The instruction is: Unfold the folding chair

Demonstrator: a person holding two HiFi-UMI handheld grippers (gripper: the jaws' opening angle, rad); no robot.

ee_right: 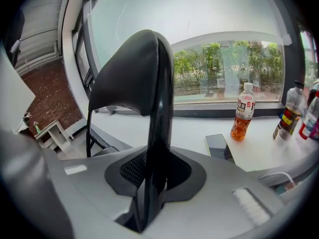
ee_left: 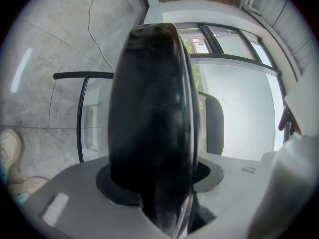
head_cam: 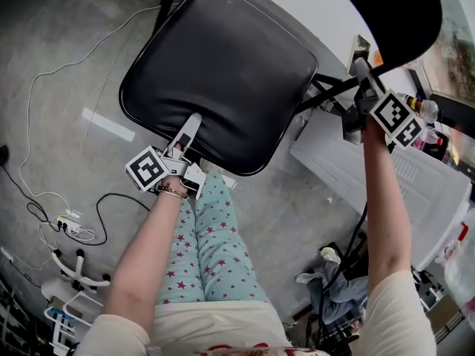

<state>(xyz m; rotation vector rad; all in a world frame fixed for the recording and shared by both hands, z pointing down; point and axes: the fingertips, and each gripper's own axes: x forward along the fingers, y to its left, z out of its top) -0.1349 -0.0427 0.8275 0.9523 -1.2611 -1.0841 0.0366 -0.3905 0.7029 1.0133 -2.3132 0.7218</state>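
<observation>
Chair (head_cam: 245,65) held at two points for unfolding, seen from above on a grey floor (head_cam: 67,87), just in front of the person's legs. The left gripper (head_cam: 182,145) is clenched on the near edge of the seat (ee_left: 149,118), with one of its fingers (head_cam: 190,128) laid flat on the top face. The right gripper (head_cam: 364,80) is clenched on the rim of the backrest (ee_right: 134,78), which is raised at the right near a white worktop (ee_right: 259,153) carrying a bottle (ee_right: 243,111).

The seat appears already close to level, so the step in hand is judged to be the last of the spread. It is best done with the seat edge pressed down and forward while the backrest is drawn up and away. The two are moved together so that the frame (head_cam: 330,88) is not twisted, and pressure is held until the hinges are felt to lock. Both grips are taken on padded rims, which may be squeezed thin and slip, so a deep bite is advised.

Seat and backrest are padded and covered in smooth black leather-like material with a faint sheen. Their corners are rounded, and the seat is piped along its edge. The frame is made of thin black tube. The floor is smooth and concrete-like, and is crossed by a white cable (head_cam: 44,73).
</observation>
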